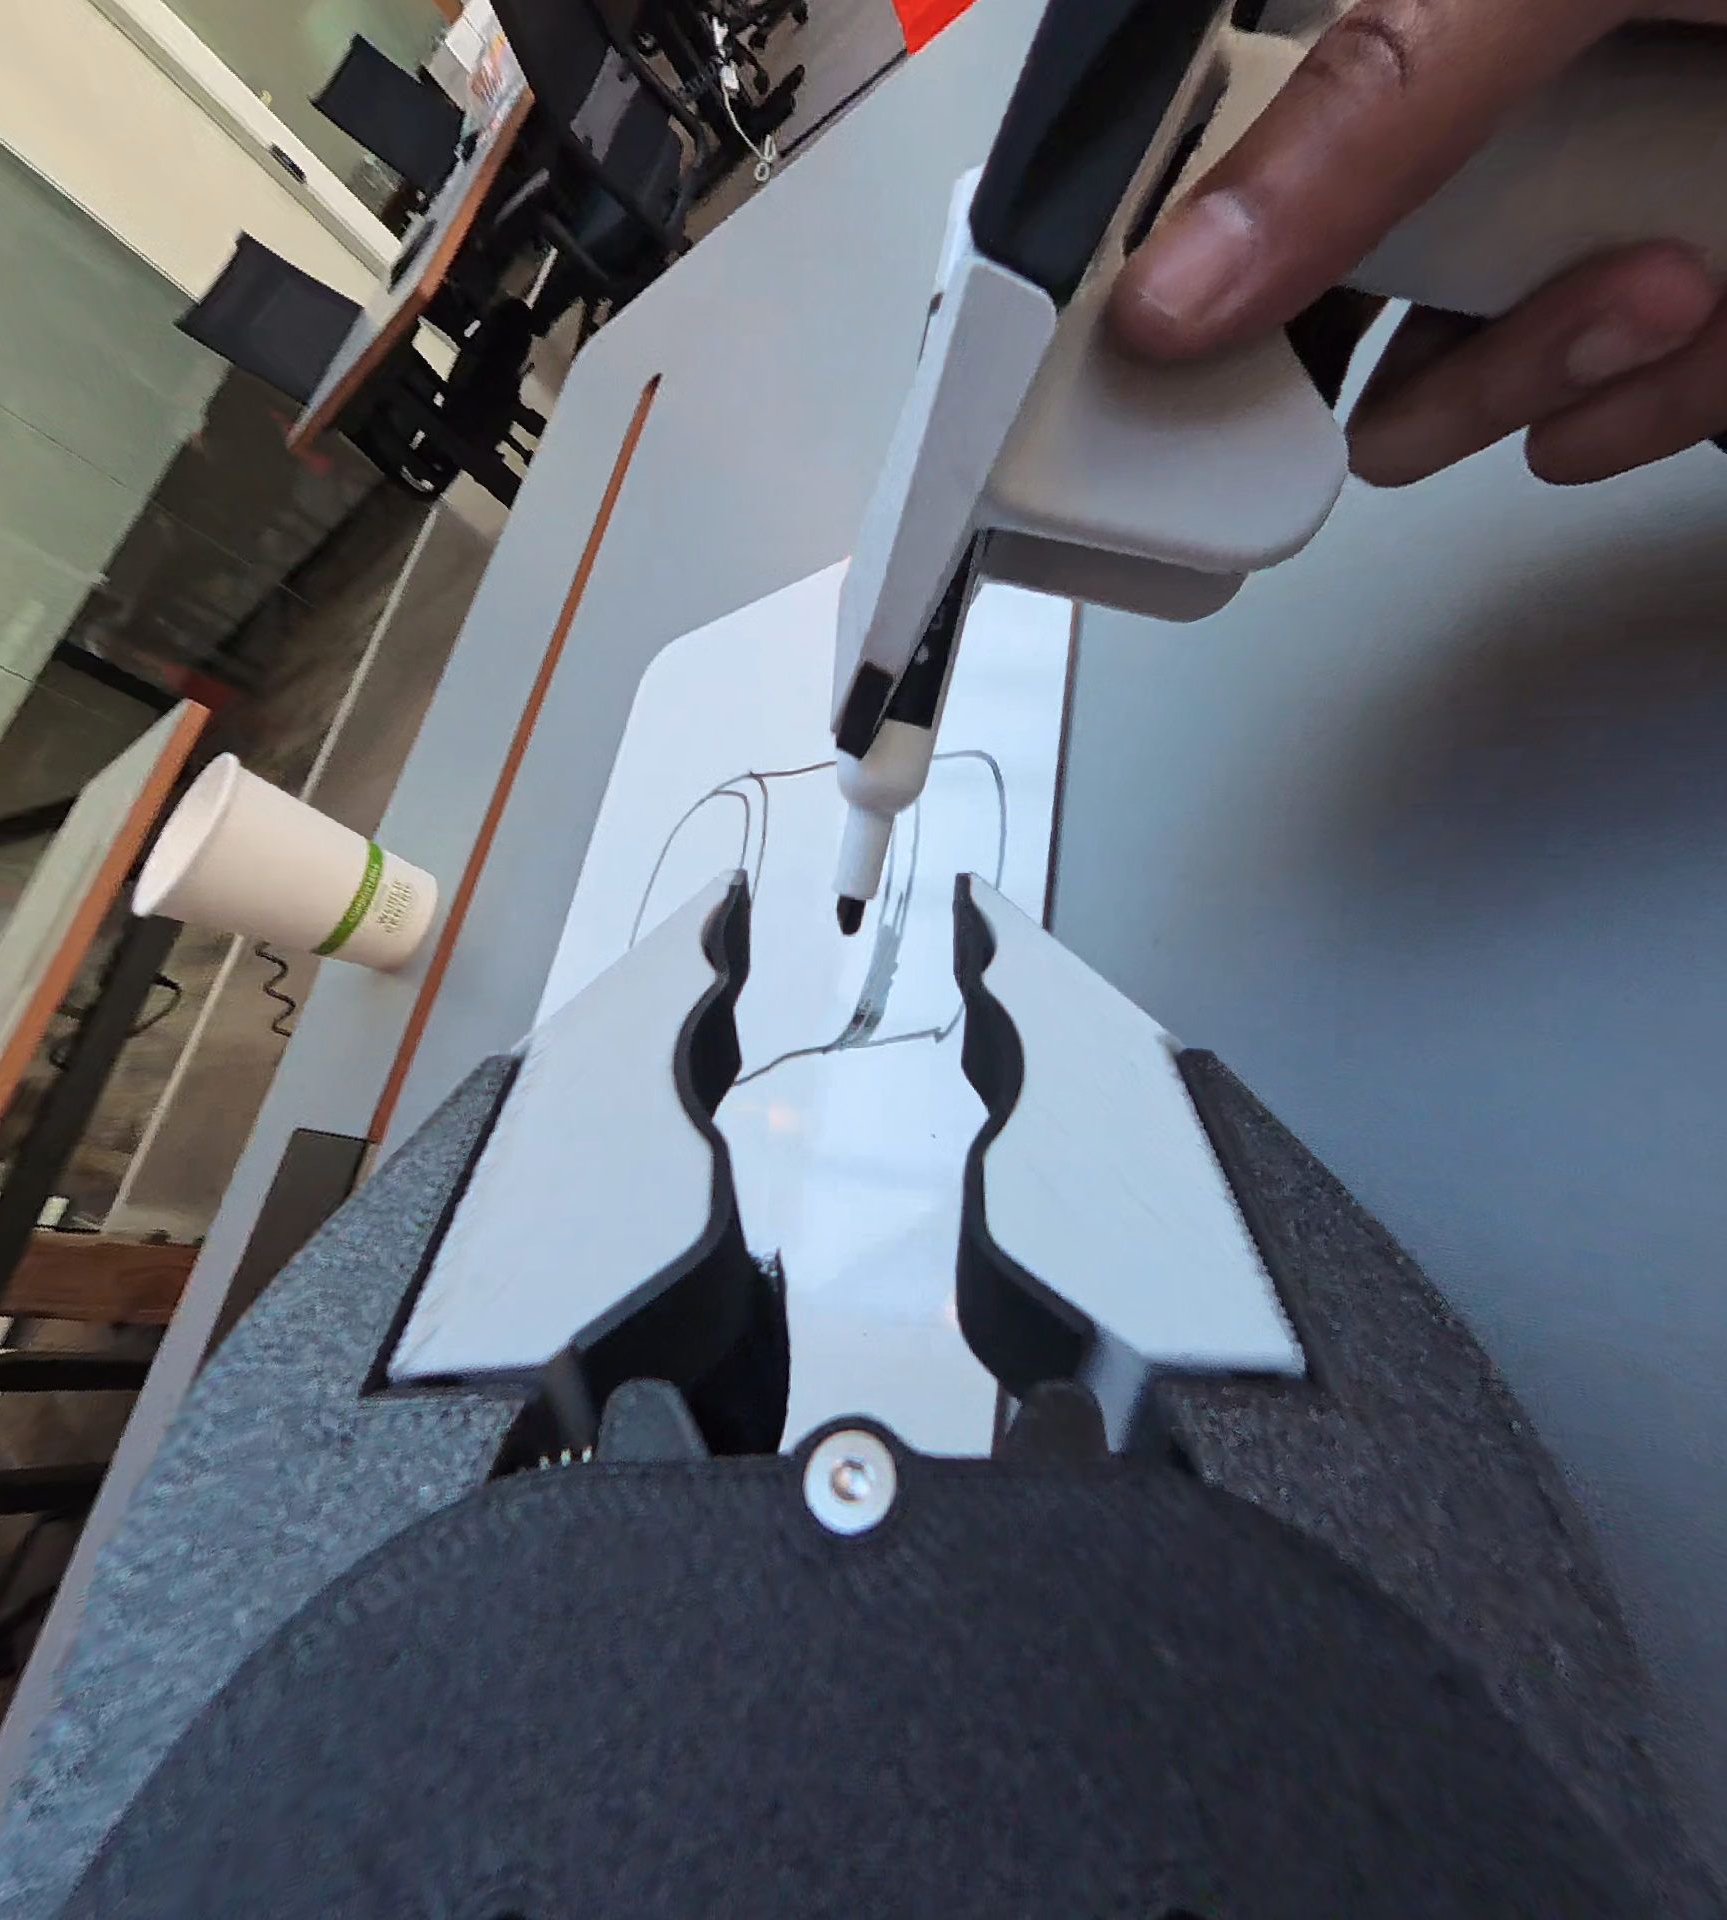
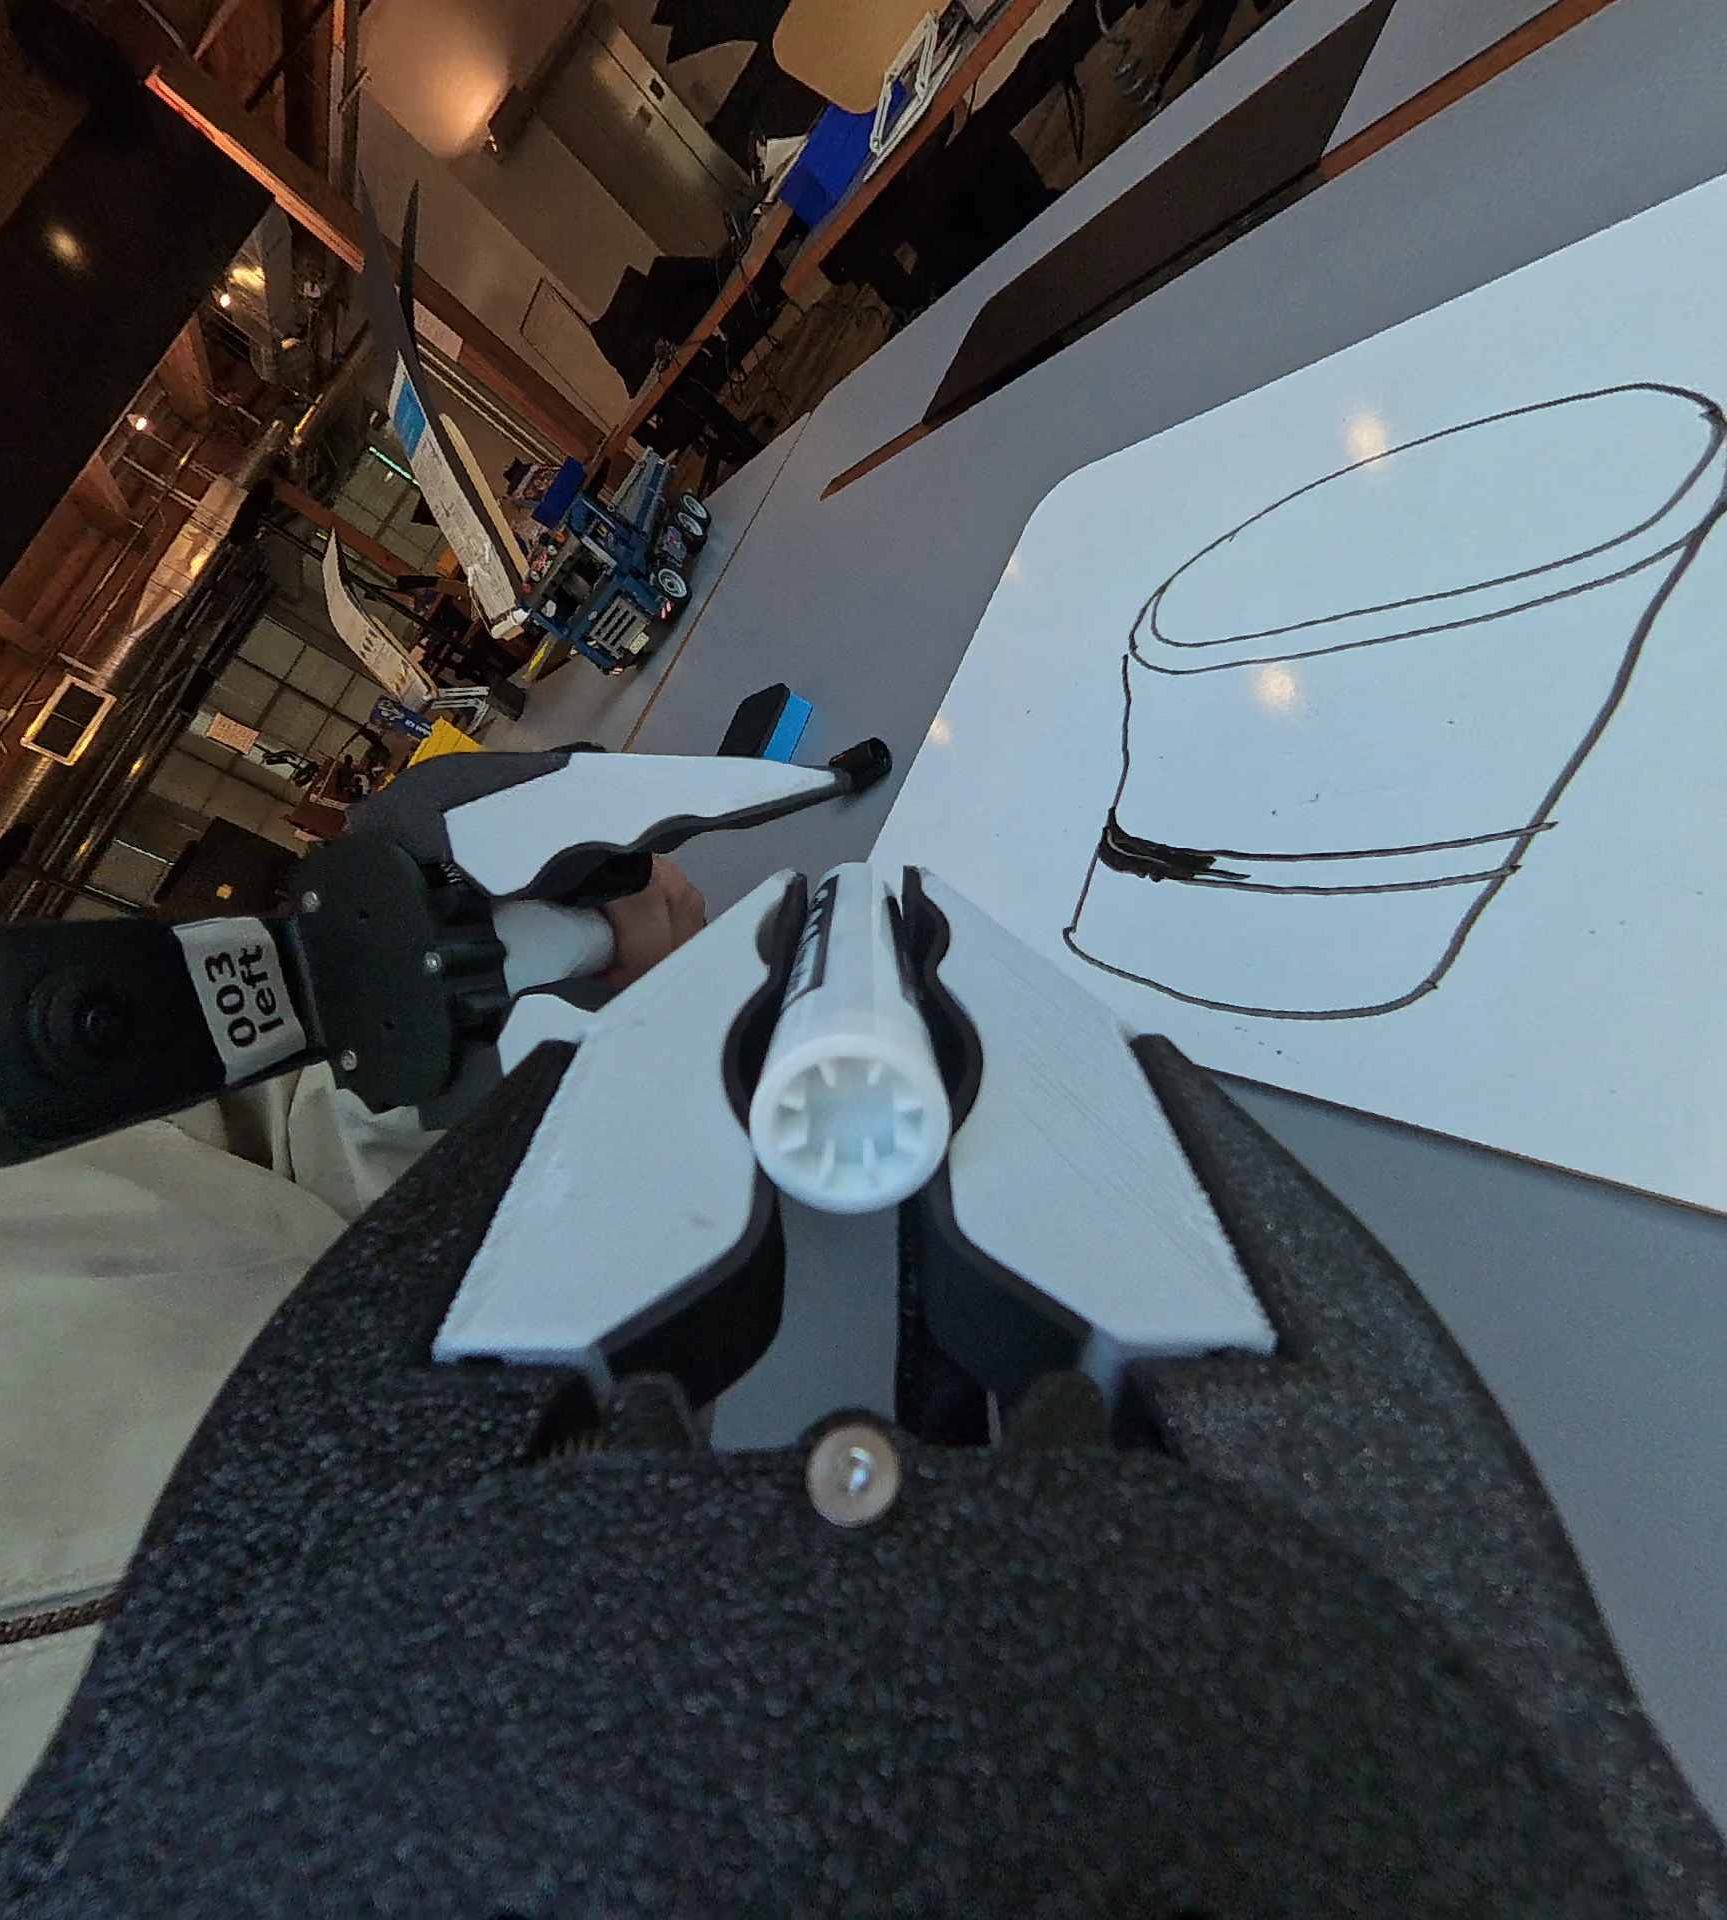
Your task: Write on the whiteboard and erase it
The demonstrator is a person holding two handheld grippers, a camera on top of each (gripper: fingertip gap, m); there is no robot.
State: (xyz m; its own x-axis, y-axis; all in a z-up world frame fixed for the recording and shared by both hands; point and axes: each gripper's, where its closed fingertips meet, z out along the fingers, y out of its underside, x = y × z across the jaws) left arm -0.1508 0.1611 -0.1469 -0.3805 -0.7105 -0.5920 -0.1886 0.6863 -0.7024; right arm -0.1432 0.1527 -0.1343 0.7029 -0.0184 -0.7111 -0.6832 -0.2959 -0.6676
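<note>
Right hand-held gripper (image 2: 851, 883): clamped on white marker (image 2: 851, 1101), tip just above whiteboard (image 2: 1461, 1091) bearing cup drawing (image 2: 1378, 707). Left hand-held gripper (image 1: 851, 894): fingers apart, empty. Left view only: paper cup (image 1: 277, 868). Right view only: blue eraser (image 2: 767, 721), black cap (image 2: 864, 756). Grey tabletop (image 1: 1461, 1039); open workshop-office.

Printed markings appear on four items.

1. A white label (image 2: 244, 1000) with black characters is fixed to the black body of the left gripper (image 2: 843, 779).
2. The marker (image 2: 843, 1039) clamped in the right gripper (image 2: 848, 883) carries black print along its white barrel, blurred.
3. The white paper cup (image 1: 267, 862) has a green band (image 1: 376, 899) with small print and more print beside it.
4. A hanging banner (image 2: 469, 540) in the background bears print too small to read.
</note>
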